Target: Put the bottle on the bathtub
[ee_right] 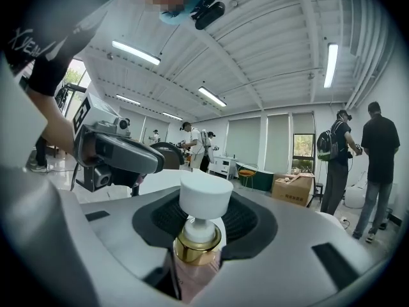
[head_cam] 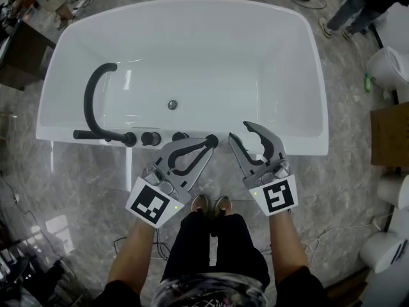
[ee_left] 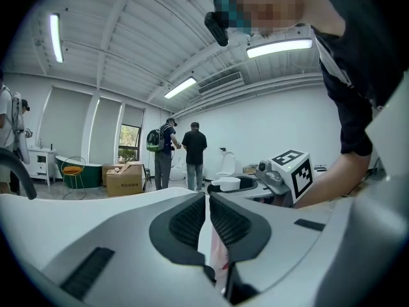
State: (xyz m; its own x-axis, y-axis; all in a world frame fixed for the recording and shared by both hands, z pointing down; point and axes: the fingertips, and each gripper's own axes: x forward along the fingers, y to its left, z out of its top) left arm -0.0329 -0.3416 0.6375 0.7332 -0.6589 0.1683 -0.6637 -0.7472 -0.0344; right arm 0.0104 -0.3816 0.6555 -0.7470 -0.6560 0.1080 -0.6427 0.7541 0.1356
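Observation:
My right gripper (ee_right: 206, 216) is shut on the bottle (ee_right: 199, 261), which has a pink body, a gold collar and a white round cap (ee_right: 205, 197); it stands upright between the dark pads. In the head view the right gripper (head_cam: 239, 133) hovers at the near rim of the white bathtub (head_cam: 300, 142), and I cannot make out the bottle there. The left gripper (head_cam: 211, 142) is beside it at the same rim, jaws together. Only a thin slit shows between the pads of the left gripper (ee_left: 208, 200) in its own view, with nothing held.
A black curved faucet (head_cam: 96, 101) and black knobs (head_cam: 151, 137) sit on the tub's near-left rim. The drain (head_cam: 172, 105) is in the tub floor. Toilets (head_cam: 390, 66) and a wooden cabinet (head_cam: 391, 133) stand at the right. People and a cardboard box (ee_right: 293, 189) are farther back.

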